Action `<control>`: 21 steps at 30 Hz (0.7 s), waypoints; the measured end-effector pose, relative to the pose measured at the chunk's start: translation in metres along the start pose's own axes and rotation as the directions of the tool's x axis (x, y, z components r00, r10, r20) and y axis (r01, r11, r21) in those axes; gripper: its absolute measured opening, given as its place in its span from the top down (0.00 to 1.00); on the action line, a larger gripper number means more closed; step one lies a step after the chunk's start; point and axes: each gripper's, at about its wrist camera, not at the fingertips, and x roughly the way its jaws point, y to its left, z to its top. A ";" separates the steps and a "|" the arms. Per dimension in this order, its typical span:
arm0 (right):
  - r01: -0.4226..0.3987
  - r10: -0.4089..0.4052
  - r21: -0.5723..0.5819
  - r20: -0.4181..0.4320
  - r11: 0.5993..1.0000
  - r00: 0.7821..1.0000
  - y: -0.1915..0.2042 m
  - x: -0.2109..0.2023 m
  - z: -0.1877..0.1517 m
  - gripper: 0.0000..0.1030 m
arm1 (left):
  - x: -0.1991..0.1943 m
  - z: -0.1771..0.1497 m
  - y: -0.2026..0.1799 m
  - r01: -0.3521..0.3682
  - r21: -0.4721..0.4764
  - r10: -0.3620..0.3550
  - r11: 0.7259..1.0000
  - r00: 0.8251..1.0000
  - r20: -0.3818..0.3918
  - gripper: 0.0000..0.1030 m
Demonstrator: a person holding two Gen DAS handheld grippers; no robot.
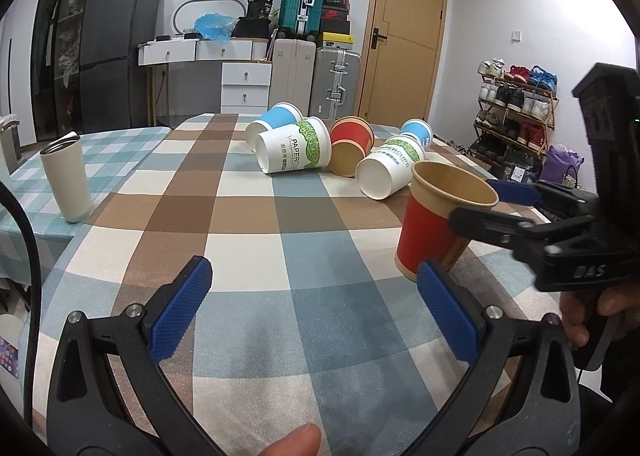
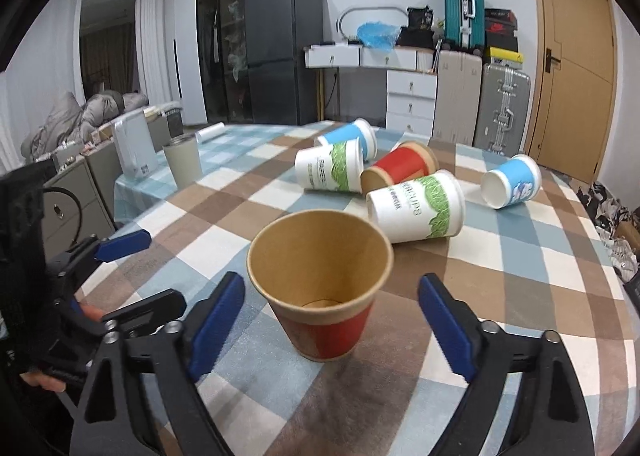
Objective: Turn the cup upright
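A red paper cup with a brown inside (image 2: 320, 288) stands upright on the checked tablecloth (image 2: 500, 268), mouth up. My right gripper (image 2: 332, 316) is open, its blue pads on either side of the cup with a gap on both sides. In the left wrist view the same cup (image 1: 436, 223) stands at the right, with the right gripper (image 1: 480, 203) around its rim. My left gripper (image 1: 312, 308) is open and empty, low over the cloth to the left of the cup.
Several paper cups lie on their sides further back: a white-green one (image 2: 416, 207), a red one (image 2: 400, 167), a blue one (image 2: 512, 181) and another white-green one (image 2: 330, 169). A beige steel tumbler (image 1: 66, 179) stands upright at the left. Furniture and suitcases line the far wall.
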 end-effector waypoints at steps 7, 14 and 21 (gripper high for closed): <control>-0.051 0.046 0.045 0.099 0.998 0.994 -0.017 -0.028 -0.014 0.01 | -0.002 0.005 -0.006 -0.016 0.023 0.016 1.000 1.000 0.016 0.01; -0.081 0.071 0.052 0.167 0.995 0.983 -0.028 -0.045 -0.025 0.00 | -0.013 0.014 -0.011 0.013 0.014 -0.014 1.000 0.998 0.059 0.01; -0.099 0.085 0.070 0.186 0.993 0.979 -0.034 -0.048 -0.034 0.00 | -0.018 0.019 -0.015 0.019 0.019 -0.020 1.000 0.996 0.091 0.01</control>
